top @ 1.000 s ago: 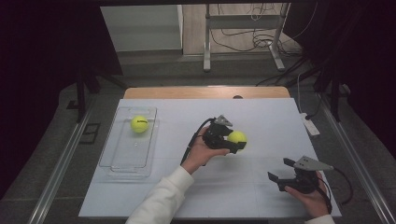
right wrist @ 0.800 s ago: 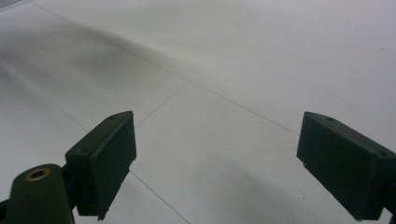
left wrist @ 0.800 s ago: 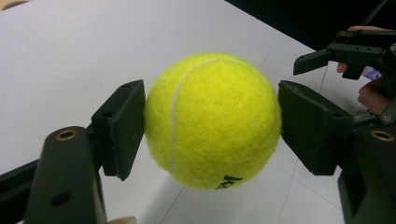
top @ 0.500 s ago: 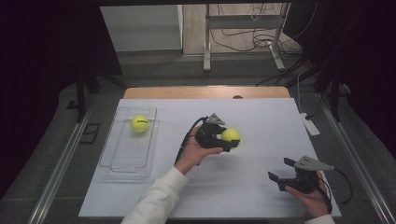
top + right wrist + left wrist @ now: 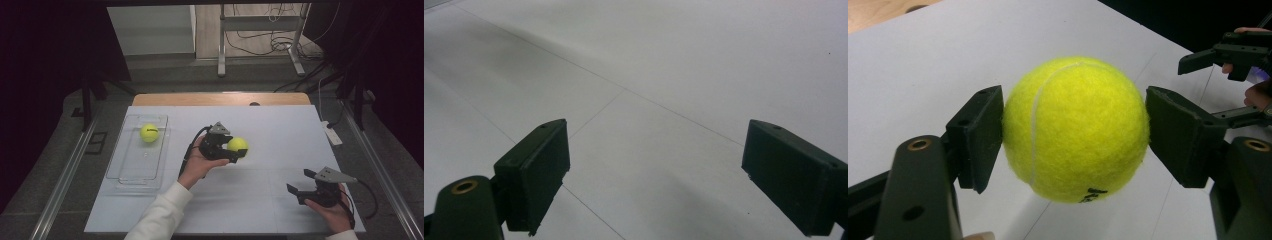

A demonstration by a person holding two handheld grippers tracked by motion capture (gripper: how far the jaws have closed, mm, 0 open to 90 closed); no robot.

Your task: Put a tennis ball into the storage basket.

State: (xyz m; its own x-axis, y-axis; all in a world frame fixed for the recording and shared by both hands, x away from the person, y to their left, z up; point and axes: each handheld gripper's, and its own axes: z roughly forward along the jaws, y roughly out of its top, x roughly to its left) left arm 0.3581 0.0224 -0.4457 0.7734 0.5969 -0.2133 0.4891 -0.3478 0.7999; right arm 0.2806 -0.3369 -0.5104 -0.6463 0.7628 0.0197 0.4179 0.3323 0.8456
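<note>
While my left gripper (image 5: 235, 150) stays clamped on it, item one, the held tennis ball (image 5: 238, 145), hangs just above the white table (image 5: 260, 200), a little left of centre in the high view. In the left gripper view this ball (image 5: 1075, 127) sits squarely between the two black pads (image 5: 980, 135), one pressed to each side, seam line facing the camera, dark lettering on its underside.

Change since a second ago: ball and left gripper have shifted together toward the left of the table, nearer the tray; the grip on the ball is unchanged.

Item two, my left hand (image 5: 197, 162): white sleeve, reaching in from the bottom edge, cable trailing back from the gripper.

Item three, clear plastic tray (image 5: 137, 172): at the table's left side, well apart from the held ball.

Item four, second tennis ball (image 5: 149, 132): lying in the tray's far end, same place as before.

Item five, my right gripper (image 5: 297, 192): near the table's lower right, jaws standing wide apart with nothing between them, as the right gripper view confirms with bare table between the pads (image 5: 536, 170). It has not moved. It shows too at the top right of the left gripper view (image 5: 1198, 60).
</note>
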